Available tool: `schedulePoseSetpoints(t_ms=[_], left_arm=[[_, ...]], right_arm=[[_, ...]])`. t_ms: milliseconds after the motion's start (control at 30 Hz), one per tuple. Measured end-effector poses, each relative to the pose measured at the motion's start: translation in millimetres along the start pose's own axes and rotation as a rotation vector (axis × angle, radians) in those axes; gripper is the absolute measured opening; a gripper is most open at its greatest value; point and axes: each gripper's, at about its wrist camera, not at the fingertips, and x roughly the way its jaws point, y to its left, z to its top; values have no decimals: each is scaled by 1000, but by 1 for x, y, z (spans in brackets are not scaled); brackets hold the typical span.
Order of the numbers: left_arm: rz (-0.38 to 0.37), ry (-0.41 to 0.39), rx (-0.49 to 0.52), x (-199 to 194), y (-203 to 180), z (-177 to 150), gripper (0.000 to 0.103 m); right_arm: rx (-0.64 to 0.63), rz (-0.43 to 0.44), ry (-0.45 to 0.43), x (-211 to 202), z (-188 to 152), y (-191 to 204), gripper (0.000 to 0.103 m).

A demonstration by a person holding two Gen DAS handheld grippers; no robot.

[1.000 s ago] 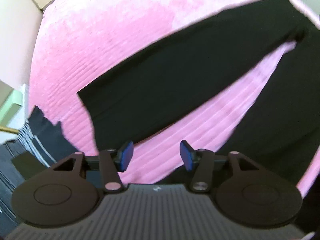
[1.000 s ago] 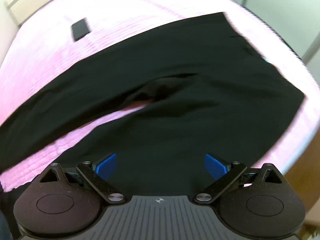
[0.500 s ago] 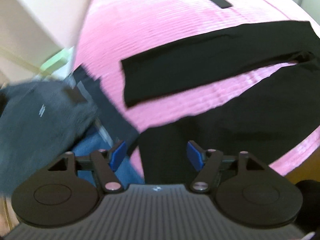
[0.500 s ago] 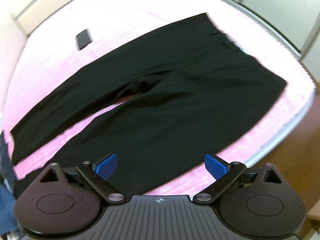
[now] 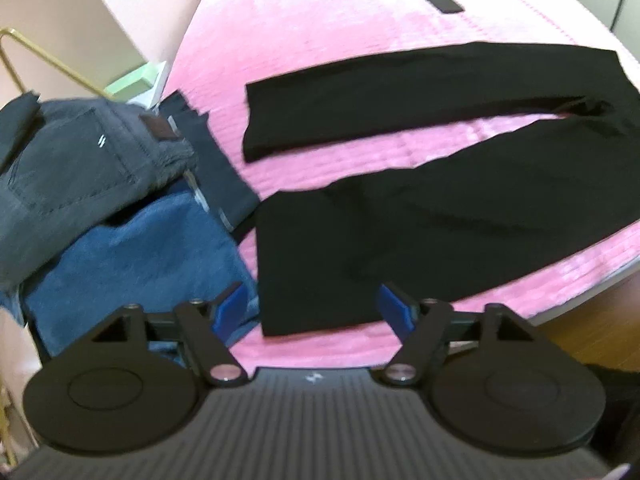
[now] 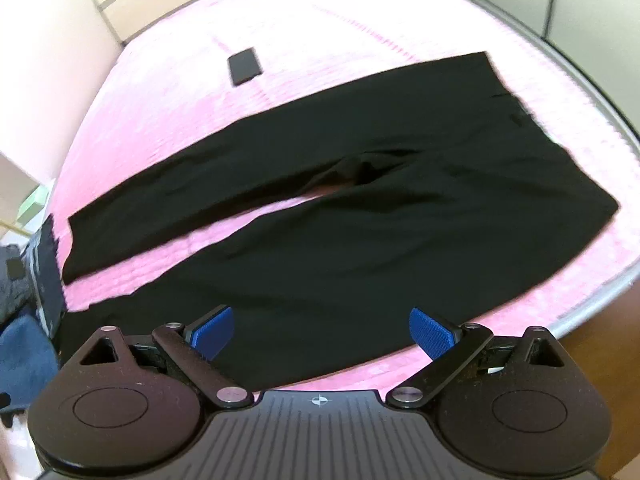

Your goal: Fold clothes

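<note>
Black trousers [image 6: 360,232] lie spread flat on the pink bedspread [image 6: 320,32], legs apart and pointing left, waistband at the right. In the left wrist view the trousers [image 5: 460,216] fill the right half, with the near leg's hem just beyond my fingertips. My left gripper [image 5: 312,312] hovers above that hem; its jaws are opening and nothing is between them. My right gripper [image 6: 322,330] hangs open and empty above the near leg.
A heap of other clothes sits at the bed's left end: grey jeans [image 5: 80,160], blue denim [image 5: 140,260], a dark striped garment [image 5: 216,160]. A black phone [image 6: 245,65] lies on the far bedspread. The bed's near edge and wooden floor [image 5: 592,320] are at right.
Both grippers have risen and drawn back from the trousers, so more of the bed shows. The left view swung left onto the clothes heap and its jaws stand wider apart.
</note>
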Motion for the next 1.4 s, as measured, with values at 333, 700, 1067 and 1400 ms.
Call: schedulePoseSetpoints(t_ms=[333, 700, 1067, 1400], left_arm=[[-110, -88, -52, -10, 33, 5, 101], [-138, -185, -19, -22, 38, 9, 101], [-188, -240, -69, -37, 30, 32, 101], [-165, -235, -4, -41, 10, 46, 101]], right_arm=[[50, -147, -68, -60, -32, 34, 97], [114, -181, -123, -93, -52, 57, 103], [107, -167, -116, -100, -46, 54, 103], [62, -225, -94, -105, -48, 53, 103]])
